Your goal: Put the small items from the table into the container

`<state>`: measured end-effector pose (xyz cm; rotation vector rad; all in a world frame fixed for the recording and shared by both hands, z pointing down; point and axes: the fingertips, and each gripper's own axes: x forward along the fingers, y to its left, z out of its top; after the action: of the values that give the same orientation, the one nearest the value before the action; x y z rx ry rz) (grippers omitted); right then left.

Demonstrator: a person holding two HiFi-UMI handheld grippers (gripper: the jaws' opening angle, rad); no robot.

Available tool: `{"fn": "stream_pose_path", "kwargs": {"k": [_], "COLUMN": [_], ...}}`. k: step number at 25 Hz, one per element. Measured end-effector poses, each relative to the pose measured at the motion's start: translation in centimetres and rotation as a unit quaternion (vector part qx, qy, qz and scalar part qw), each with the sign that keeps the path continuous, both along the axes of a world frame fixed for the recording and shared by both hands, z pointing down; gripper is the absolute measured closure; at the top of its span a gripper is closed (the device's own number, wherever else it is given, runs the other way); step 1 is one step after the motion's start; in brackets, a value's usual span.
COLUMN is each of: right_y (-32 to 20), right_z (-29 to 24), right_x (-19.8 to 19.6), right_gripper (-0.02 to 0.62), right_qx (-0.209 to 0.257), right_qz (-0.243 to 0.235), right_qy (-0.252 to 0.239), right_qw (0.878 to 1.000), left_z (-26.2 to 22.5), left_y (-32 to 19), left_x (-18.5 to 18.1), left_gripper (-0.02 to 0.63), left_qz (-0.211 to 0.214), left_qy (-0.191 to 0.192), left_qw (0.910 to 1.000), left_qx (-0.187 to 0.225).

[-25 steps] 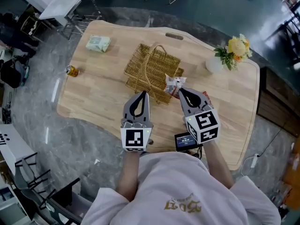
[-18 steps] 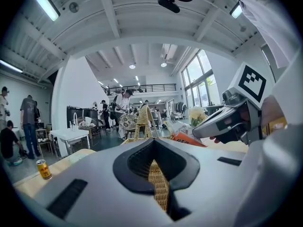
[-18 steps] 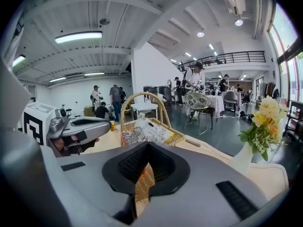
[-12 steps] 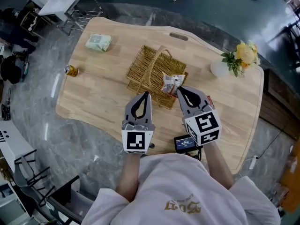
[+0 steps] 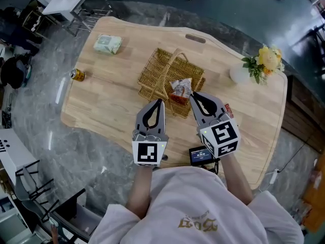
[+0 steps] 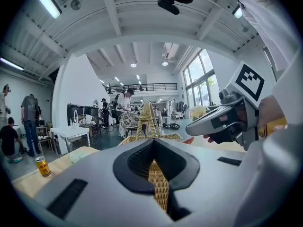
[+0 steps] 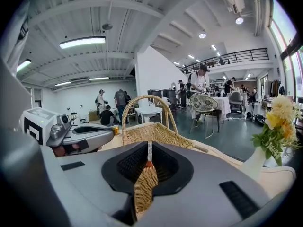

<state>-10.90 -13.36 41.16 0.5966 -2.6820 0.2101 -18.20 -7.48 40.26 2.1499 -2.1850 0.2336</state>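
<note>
My right claw (image 5: 193, 98) is pressed together on one corner of a snack packet (image 5: 181, 89). A thin strip of the wrapper shows between the pads in the right gripper view (image 7: 148, 151). I pinch it by the edge so that the rest of the packet hangs free ahead of the tips, toward 11 o'clock from the claw, and can drop cleanly. It sits over the near right part of the basket (image 5: 152, 72). I cannot tell whether its lower edge already touches the weave. I judge this to be the moment just before letting go.

My left claw (image 5: 157, 103) is shut on nothing; its own view shows only basket weave past the closed tips (image 6: 154, 145). It waits at the basket's near rim, at 6 o'clock from the handle, clear of the drop and pointed toward the rest of the work.

On the table (image 5: 111, 103) two small items lie well apart from the basket: a can (image 5: 77, 75) at 9 o'clock near the edge, and a green pack (image 5: 107, 44) at 10 o'clock. A vase of flowers (image 5: 260, 62) stands at 3 o'clock, likely just decoration.
</note>
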Motion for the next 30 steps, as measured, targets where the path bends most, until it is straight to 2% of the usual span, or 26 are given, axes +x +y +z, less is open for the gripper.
{"fn": "stream_pose_path", "kwargs": {"k": [12,17,19,23,30], "right_y": [0.2,0.7,1.1,2.3,4.7], "right_z": [-1.4,-2.7,-3.5,-4.8,-6.5], "right_x": [2.0,3.7,4.6,6.4,9.6], "right_gripper": [0.571,0.572,0.572,0.572,0.572], "right_qx": [0.020,0.050,0.066,0.088,0.118], "right_qz": [0.035,0.059,0.067,0.076,0.085], "right_qy": [-0.018,-0.023,-0.032,-0.052,-0.082], "right_qw": [0.999,0.997,0.995,0.992,0.986], "left_z": [-1.4,-2.8,-3.4,-5.1,-6.9], "left_y": [1.2,2.0,2.3,3.3,5.2], "left_x": [0.3,1.0,1.5,2.6,5.4], "left_gripper": [0.612,0.612,0.612,0.612,0.612], "left_qz": [-0.003,-0.001,0.009,0.000,0.006], "left_qy": [-0.008,-0.014,-0.029,-0.016,-0.023], "left_qw": [0.9998,0.9995,0.9986,0.9987,0.9975], "left_qx": [0.015,0.029,0.044,0.049,0.066]}}
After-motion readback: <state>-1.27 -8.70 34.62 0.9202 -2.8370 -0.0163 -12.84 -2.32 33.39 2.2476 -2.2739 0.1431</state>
